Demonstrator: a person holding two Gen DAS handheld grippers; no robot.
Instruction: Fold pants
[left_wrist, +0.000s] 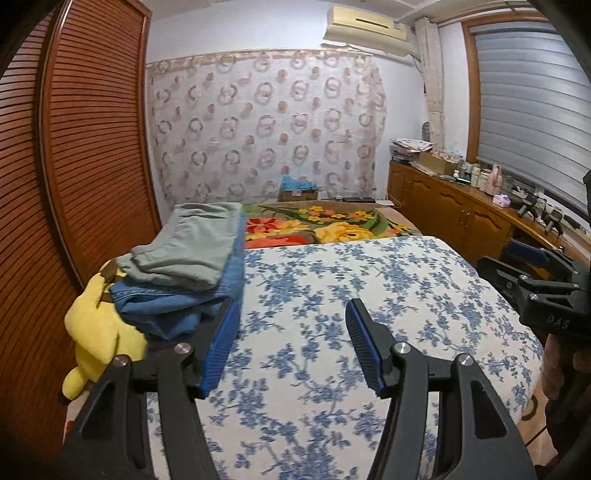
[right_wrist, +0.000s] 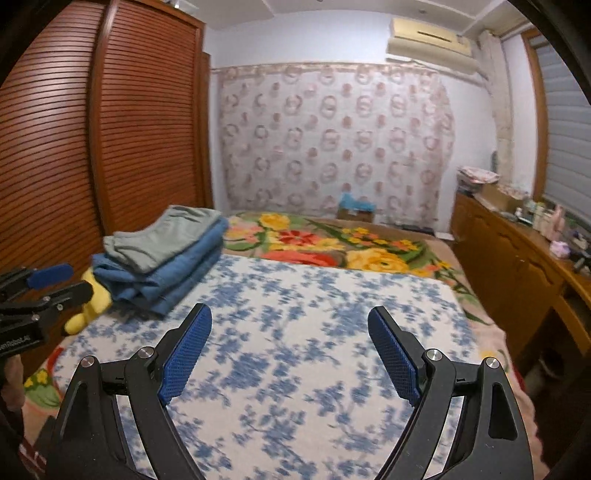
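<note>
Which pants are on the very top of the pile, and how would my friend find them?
Find the big brown slatted wardrobe and look at the bed's edge beside it. A small pile of folded clothes sits there next to a yellow plush toy. The top pants are pale grey-green, lying on blue jeans.

bed: patterned sheet (left_wrist: 369, 295) lay on near part, flowered blanket (left_wrist: 332, 225) behind it | left edge: folded pants (left_wrist: 184, 251) stacked on folded jeans (left_wrist: 177, 306), plush toy (left_wrist: 96, 332) beside them on the left | wardrobe (left_wrist: 81, 147) left of bed | cabinet (left_wrist: 454, 206) right | curtain (left_wrist: 266, 125) behind
</note>
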